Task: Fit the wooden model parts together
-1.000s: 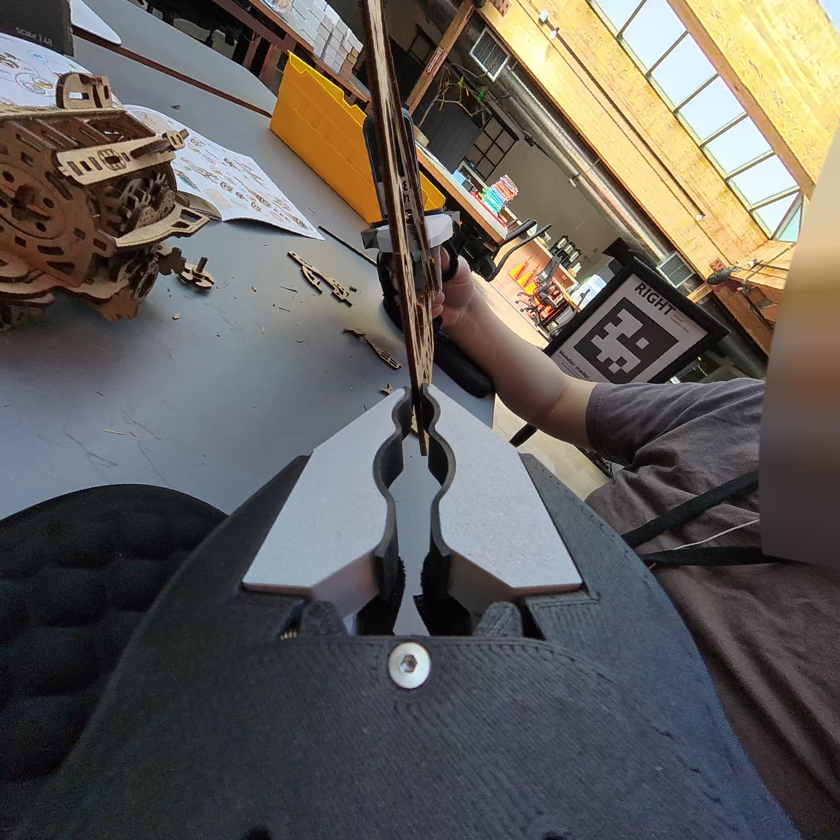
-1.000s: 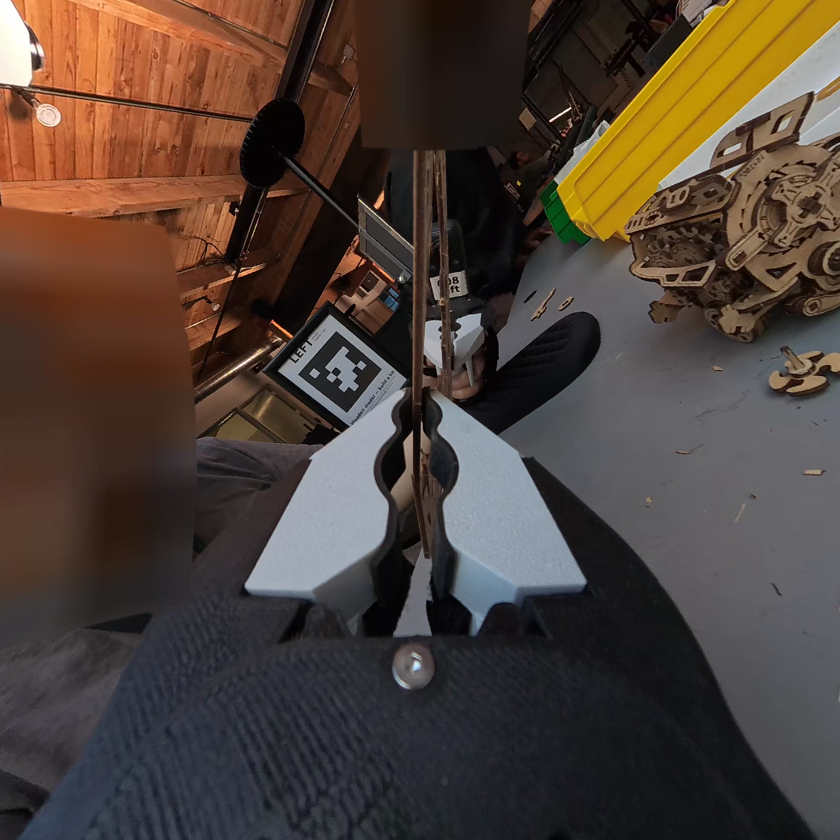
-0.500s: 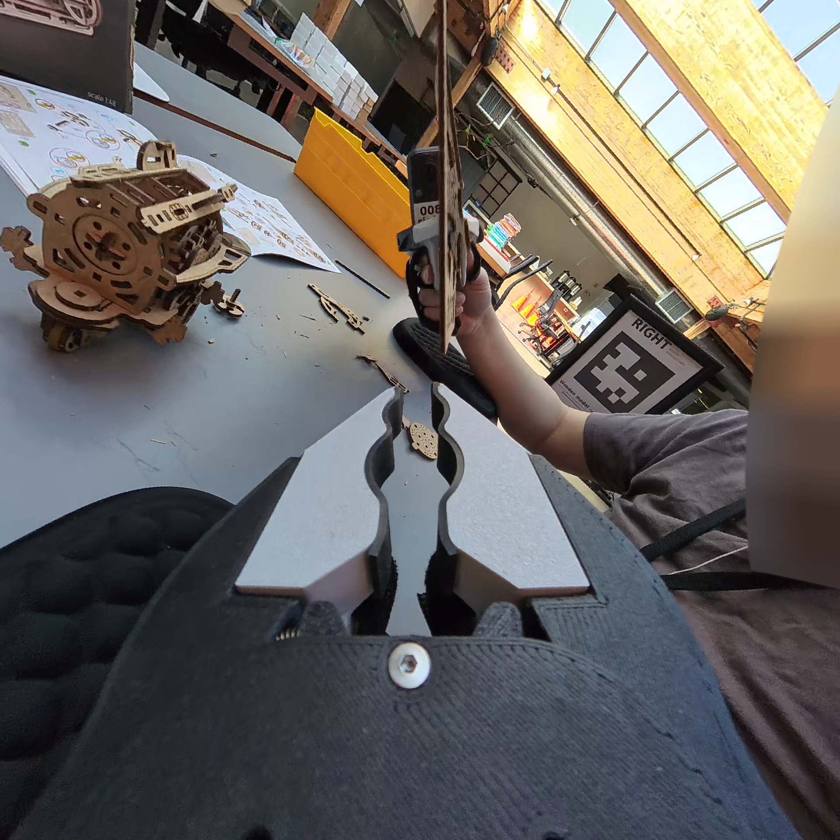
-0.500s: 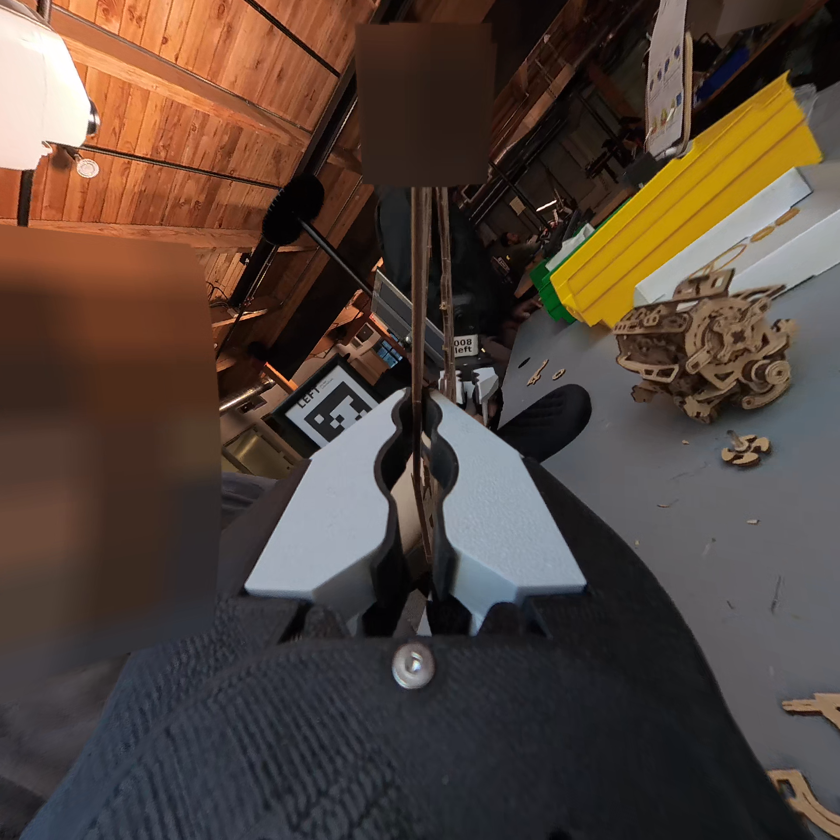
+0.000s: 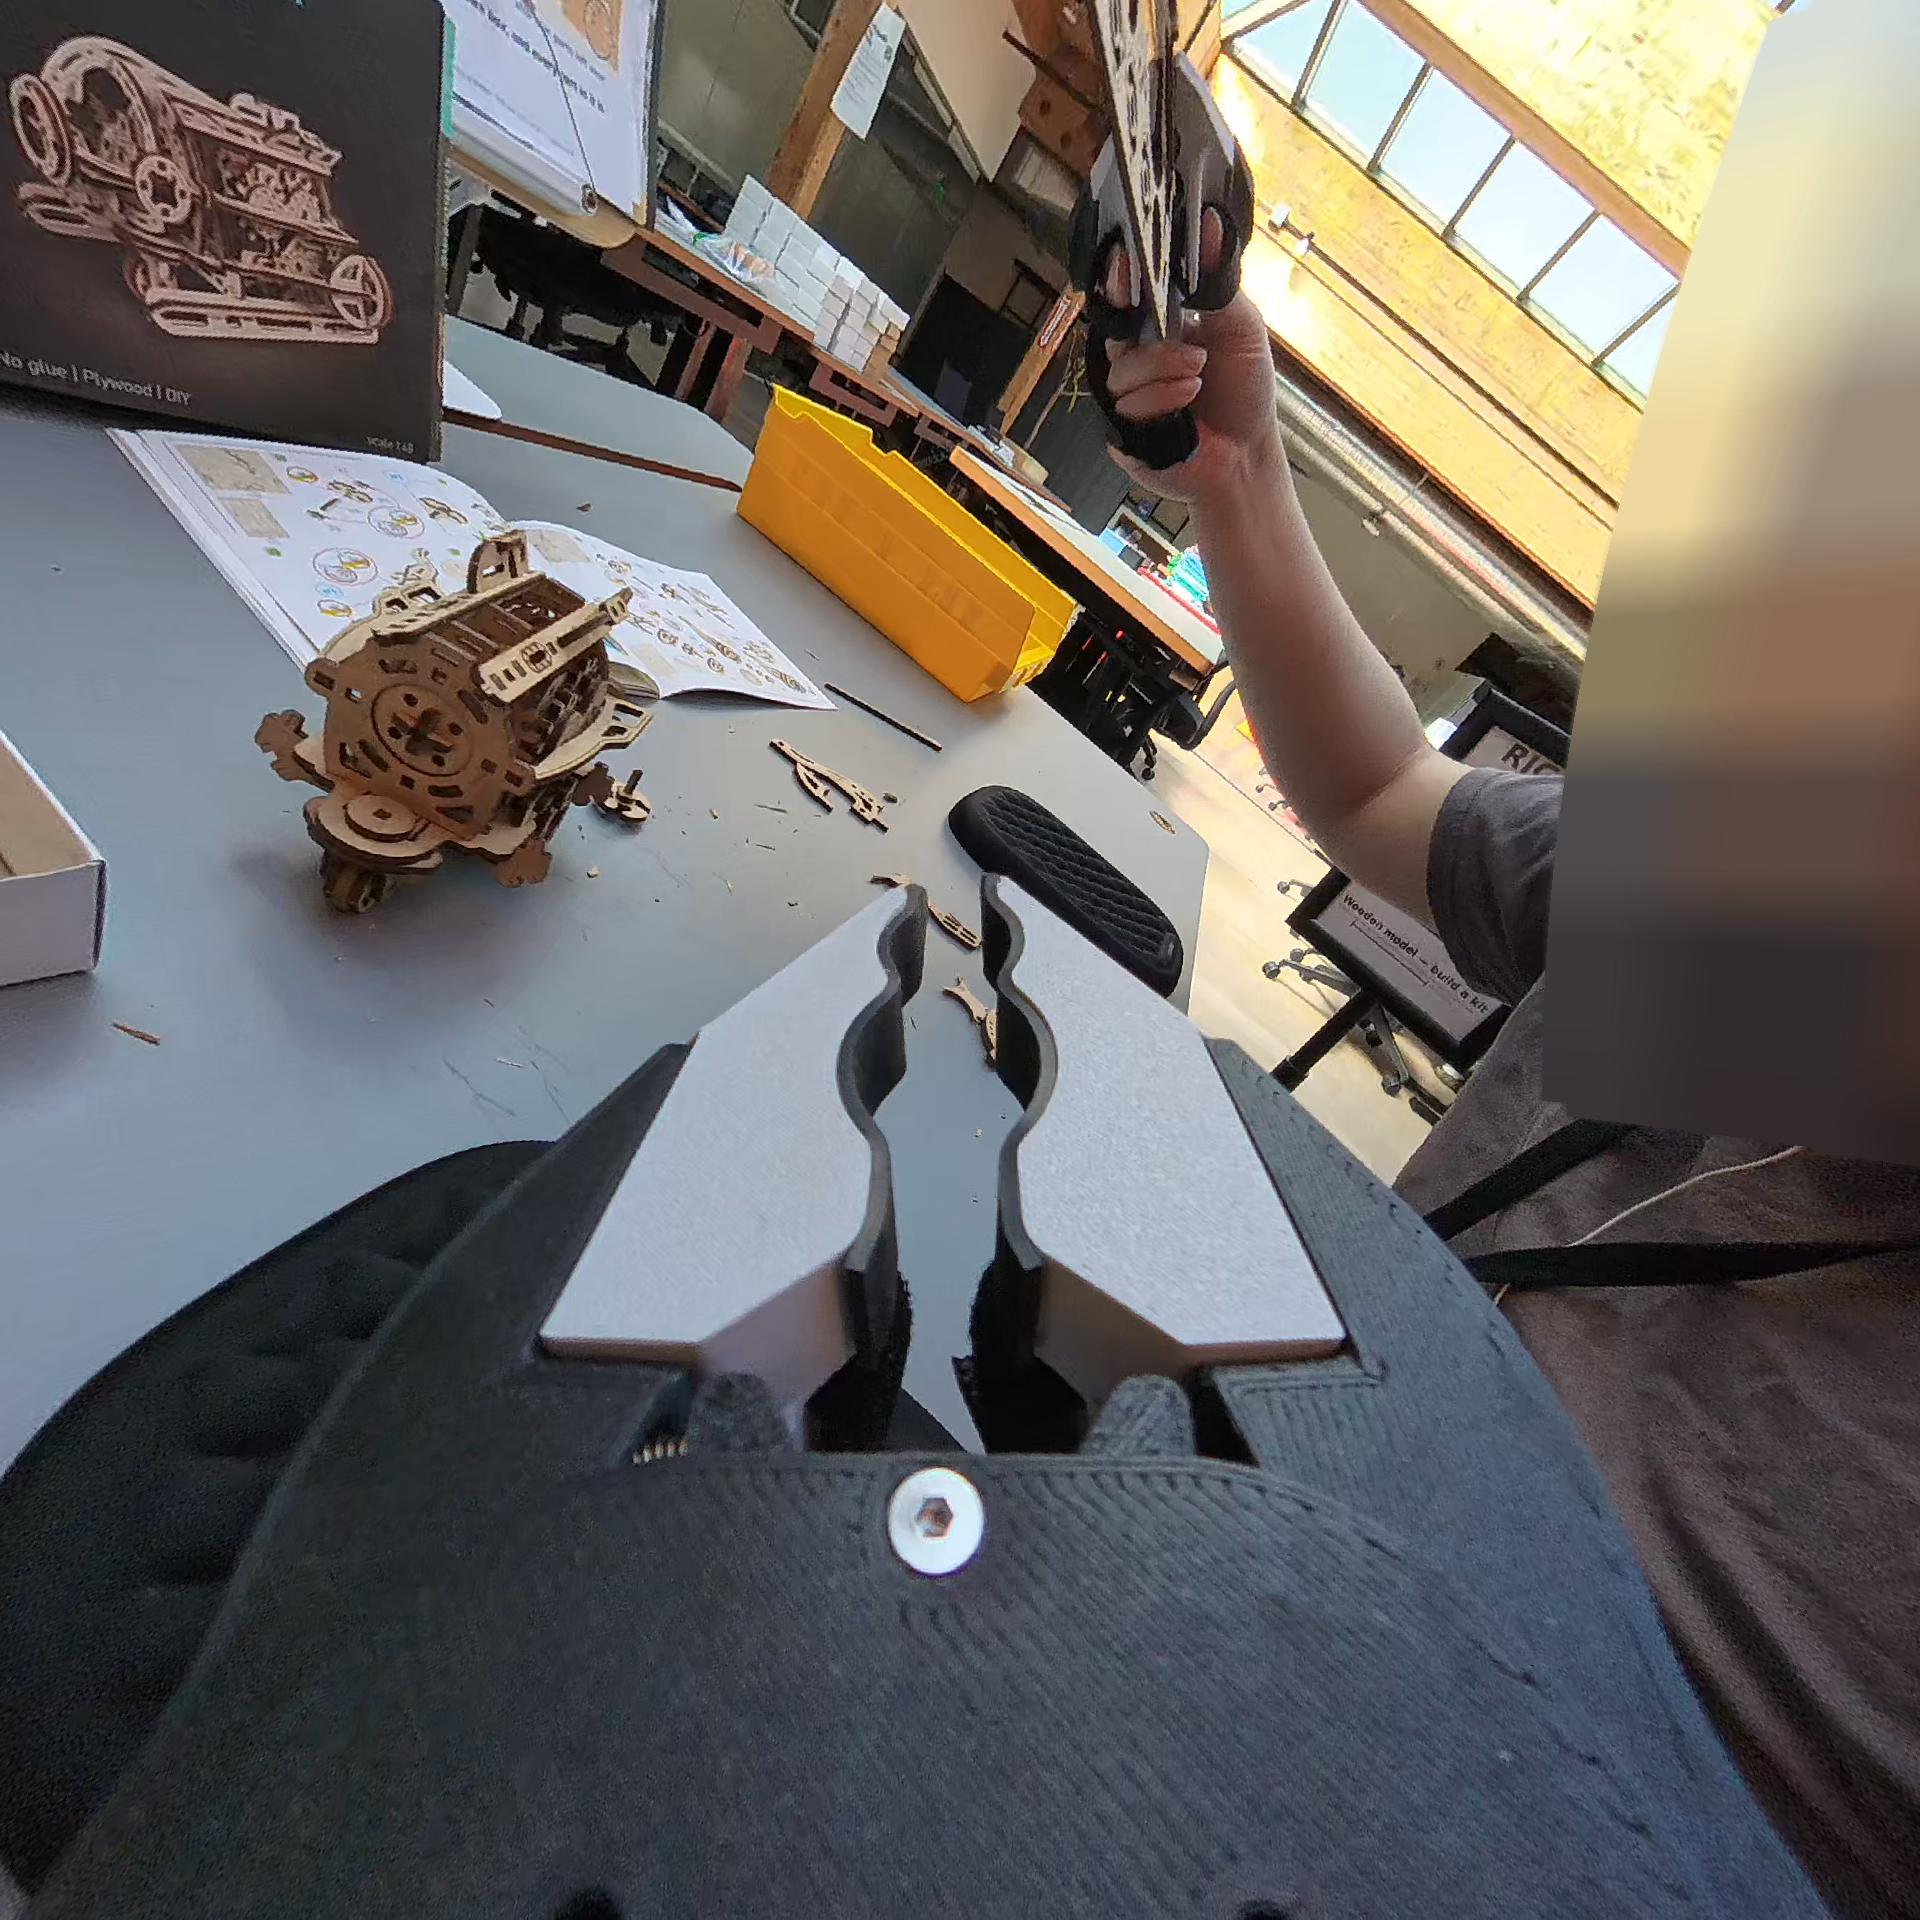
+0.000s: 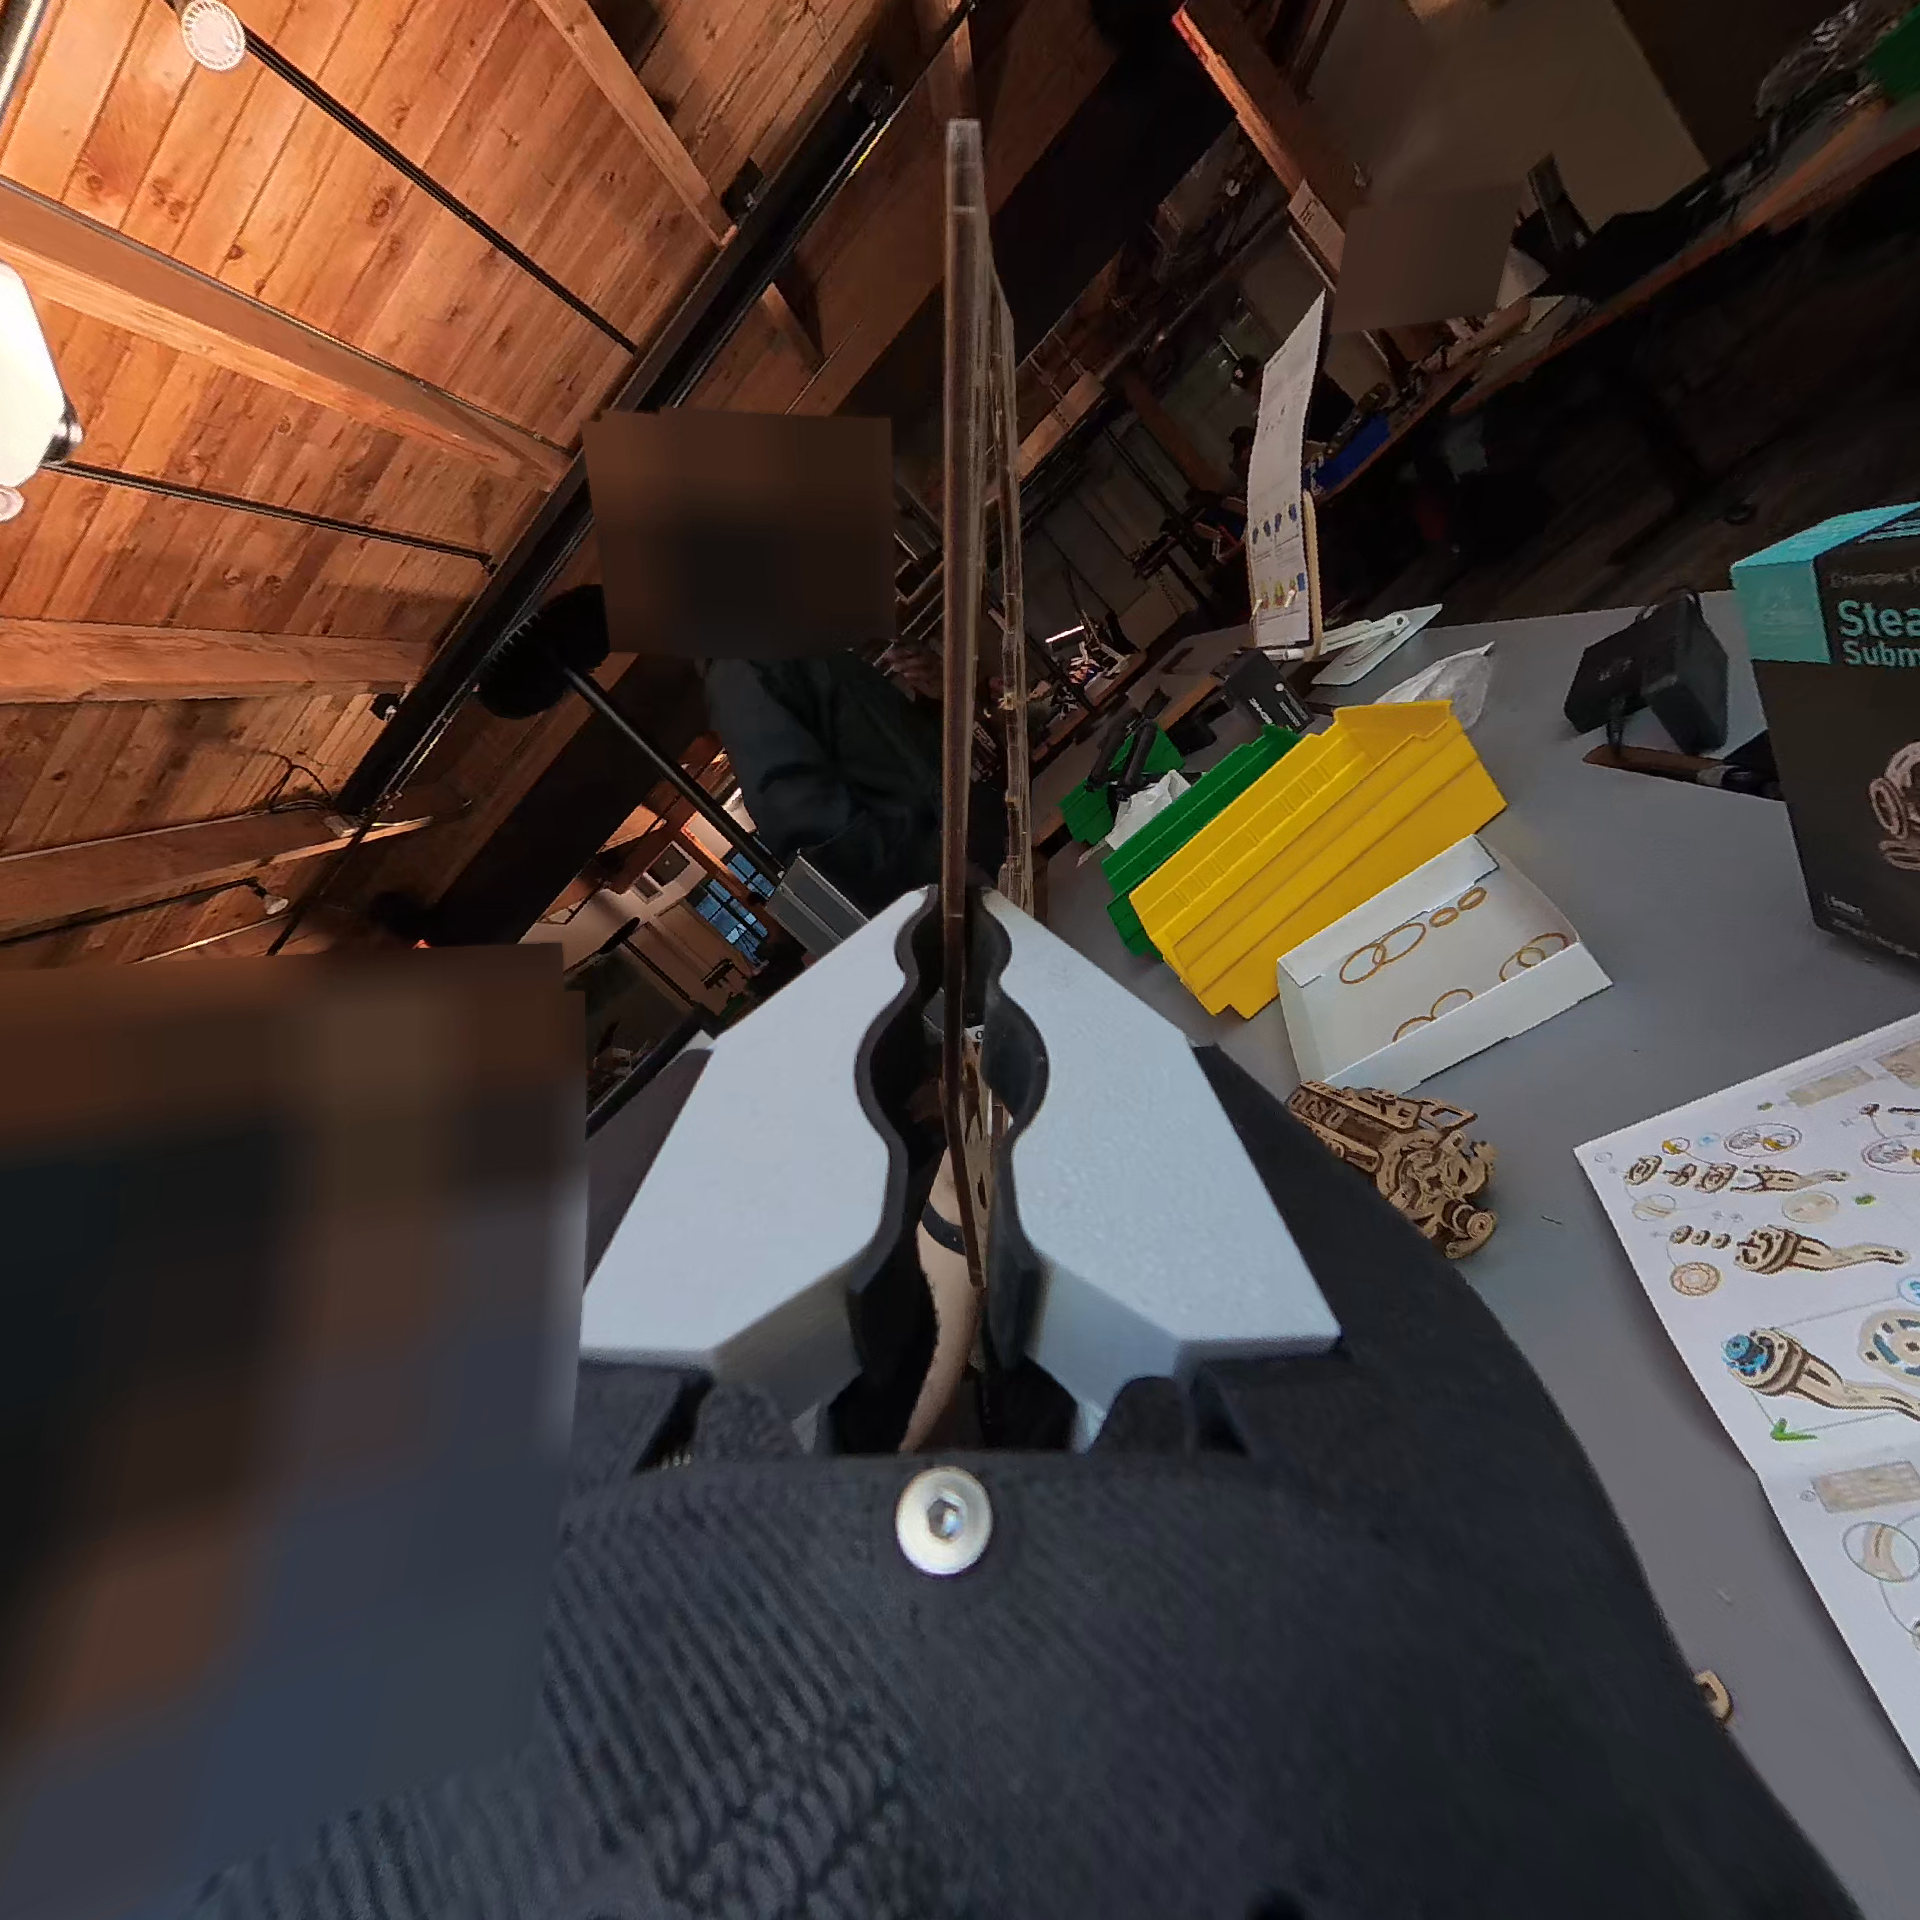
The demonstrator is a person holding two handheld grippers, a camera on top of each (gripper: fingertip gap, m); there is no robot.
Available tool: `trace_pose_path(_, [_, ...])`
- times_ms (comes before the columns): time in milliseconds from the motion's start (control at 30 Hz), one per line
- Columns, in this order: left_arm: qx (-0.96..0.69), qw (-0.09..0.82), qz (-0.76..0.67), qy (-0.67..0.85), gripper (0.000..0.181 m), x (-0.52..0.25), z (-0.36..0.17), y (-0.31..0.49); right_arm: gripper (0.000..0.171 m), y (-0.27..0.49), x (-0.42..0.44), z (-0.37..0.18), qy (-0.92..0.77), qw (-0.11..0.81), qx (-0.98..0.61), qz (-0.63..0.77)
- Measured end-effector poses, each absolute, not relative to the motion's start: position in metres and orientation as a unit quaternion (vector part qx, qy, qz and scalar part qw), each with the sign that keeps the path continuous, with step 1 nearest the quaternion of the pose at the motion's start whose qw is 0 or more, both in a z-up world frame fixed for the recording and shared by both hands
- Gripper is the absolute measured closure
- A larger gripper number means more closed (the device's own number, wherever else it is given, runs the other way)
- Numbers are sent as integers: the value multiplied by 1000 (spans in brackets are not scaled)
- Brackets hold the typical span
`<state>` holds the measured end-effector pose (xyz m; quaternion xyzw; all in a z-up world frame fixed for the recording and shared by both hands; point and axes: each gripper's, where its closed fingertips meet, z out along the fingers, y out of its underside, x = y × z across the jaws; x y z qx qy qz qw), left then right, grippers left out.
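Left wrist view: grey table (image 5: 260, 1060) takes up most of the scene, with a yellow bin (image 5: 894, 551) at its far edge and an open instruction booklet (image 5: 343, 520) lying flat beside a dark kit box (image 5: 218, 208).

Half-built wooden model (image 5: 447, 717) stands on the table, well apart from both claws. Looks light, full of thin gears and tabs; I judge it fragile at the edges and best held by its solid round side plate, not the projecting bits.

Right claw (image 6: 956, 914) is raised high off the table and clamped on a thin wooden sheet (image 6: 971, 520), seen edge-on in the right wrist view. In the left wrist view the same sheet (image 5: 1138, 114) shows above the person's hand (image 5: 1184, 384). Sheet looks stiff but thin and cut full of holes, so likely to snap if bent; a grip near the solid border seems safest.

Left claw (image 5: 951, 904) hangs low over the near table edge, jaws apart, nothing between them.

Small loose wooden pieces (image 5: 831, 779) and splinters lie scattered near a black wrist pad (image 5: 1070, 883). Tiny, feather-light, easy to flick away; pinch them flat-on.
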<state>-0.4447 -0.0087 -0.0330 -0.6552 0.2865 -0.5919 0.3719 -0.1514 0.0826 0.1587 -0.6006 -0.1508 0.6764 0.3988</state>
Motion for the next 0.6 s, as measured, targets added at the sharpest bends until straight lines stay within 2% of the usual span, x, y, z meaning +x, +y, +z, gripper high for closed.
trace_pose_path(367, [-651,365,-586,316,173,-441,-20,-3,171,109,-165,122,-119,370,-584,712])
trace_pose_path(600, [-655,383,-570,316,170,-426,-20,0,171,83,-179,89,-129,347,-546,752])
